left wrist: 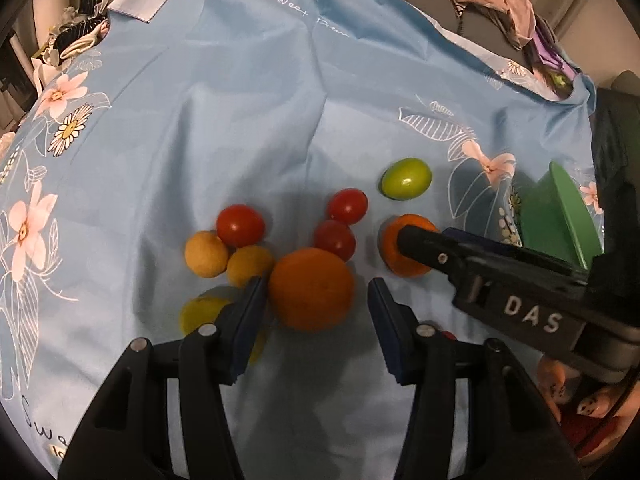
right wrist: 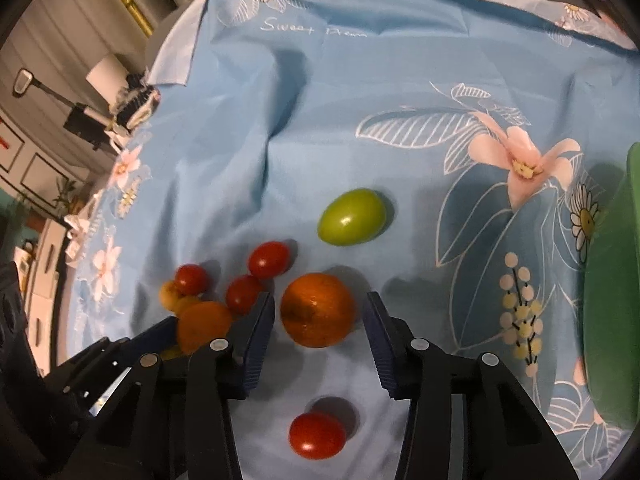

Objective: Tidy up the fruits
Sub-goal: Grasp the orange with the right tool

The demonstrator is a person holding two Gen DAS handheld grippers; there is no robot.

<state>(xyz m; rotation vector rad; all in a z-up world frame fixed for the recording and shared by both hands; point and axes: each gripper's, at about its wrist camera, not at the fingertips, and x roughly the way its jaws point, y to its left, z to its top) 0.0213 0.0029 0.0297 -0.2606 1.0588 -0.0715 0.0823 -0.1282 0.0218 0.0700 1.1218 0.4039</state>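
Two oranges lie among small fruit on a blue flowered cloth [left wrist: 240, 120]. In the left wrist view my left gripper [left wrist: 315, 282] straddles the larger-looking orange [left wrist: 312, 300]. Its left pad is at the skin and a gap shows at the right pad, so it is open. My right gripper [right wrist: 320, 296] stands open around the other orange [right wrist: 318, 312], with a narrow gap on each side. Around them are three red tomatoes [left wrist: 240, 225], a green oval fruit [left wrist: 406, 179], small yellow-orange fruits [left wrist: 206, 254] and a yellow fruit [left wrist: 200, 314] partly behind my left finger.
A green dish [right wrist: 612, 320] sits at the cloth's right edge. One more red tomato [right wrist: 317, 435] lies under my right gripper. A hand with painted nails [left wrist: 568, 392] holds the right gripper. Clothes are piled at the far right [left wrist: 500, 0] and clutter at the far left [left wrist: 76, 28].
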